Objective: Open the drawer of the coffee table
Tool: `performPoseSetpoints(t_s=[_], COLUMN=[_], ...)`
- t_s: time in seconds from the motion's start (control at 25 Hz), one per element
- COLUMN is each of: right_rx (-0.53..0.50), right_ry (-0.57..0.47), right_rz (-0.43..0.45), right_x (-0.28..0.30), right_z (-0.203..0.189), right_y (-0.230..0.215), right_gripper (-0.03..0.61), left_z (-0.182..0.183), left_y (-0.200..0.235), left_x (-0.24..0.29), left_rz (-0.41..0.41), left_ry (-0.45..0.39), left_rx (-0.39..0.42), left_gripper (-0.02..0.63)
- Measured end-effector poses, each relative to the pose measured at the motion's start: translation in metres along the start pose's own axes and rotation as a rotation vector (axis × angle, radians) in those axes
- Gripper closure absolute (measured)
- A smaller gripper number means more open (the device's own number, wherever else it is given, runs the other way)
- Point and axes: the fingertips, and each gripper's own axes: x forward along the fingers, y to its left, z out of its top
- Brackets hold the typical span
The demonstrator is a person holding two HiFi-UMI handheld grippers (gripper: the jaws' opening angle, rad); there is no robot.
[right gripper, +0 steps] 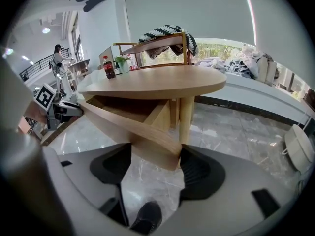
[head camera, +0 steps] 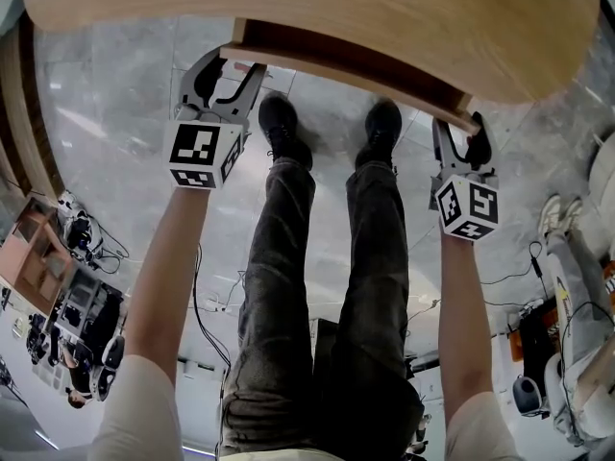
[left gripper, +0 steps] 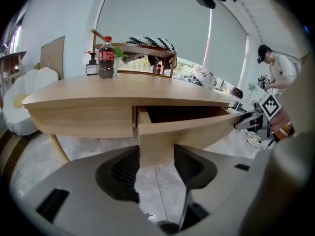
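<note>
- Drawer (head camera: 356, 65) of the pale wood coffee table (head camera: 317, 17) stands partly open across the top of the head view. Its curved front juts from under the tabletop toward the person's legs.
- Left gripper (head camera: 229, 70), upper left in the head view, pinches the left end of the drawer front. In the left gripper view both pads (left gripper: 129, 168) sit against the sides of the wooden corner (left gripper: 155, 149), which fills the gap between them.
- Right gripper (head camera: 459, 131), at the right of the head view, is clamped on the opposite end. In the right gripper view the tapered end of the front (right gripper: 155, 146) lies between the jaws, with a pad touching it on each side.
- Dark drawer interior (left gripper: 187, 113) shows behind the front at the centre of the left gripper view. The other gripper (left gripper: 253, 121) is visible at the far end, right of frame.
- Black-and-white marker cubes (head camera: 204, 152) ride on both grippers, just above the person's bare forearms.
- Cola bottle (left gripper: 106, 58) stands upright on the tabletop, upper left in the left gripper view.
- Two black shoes (head camera: 279, 123) rest on the grey marble floor (head camera: 115, 104) between the grippers, beneath the drawer.
</note>
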Motion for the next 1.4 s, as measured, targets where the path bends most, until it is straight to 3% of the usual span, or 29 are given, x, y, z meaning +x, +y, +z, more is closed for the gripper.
performPoseSetpoints(t_s=[1.4], right_rx=[0.017], right_ry=[0.113], right_rz=[0.035], right_x=[-0.053], right_z=[-0.073], right_y=[0.040], right_gripper=[0.250], left_z=[-0.071], left_y=[-0.030], left_x=[-0.061], left_rz=[-0.013], left_ry=[0.136], left_rx=[-0.040], left_gripper=[0.377])
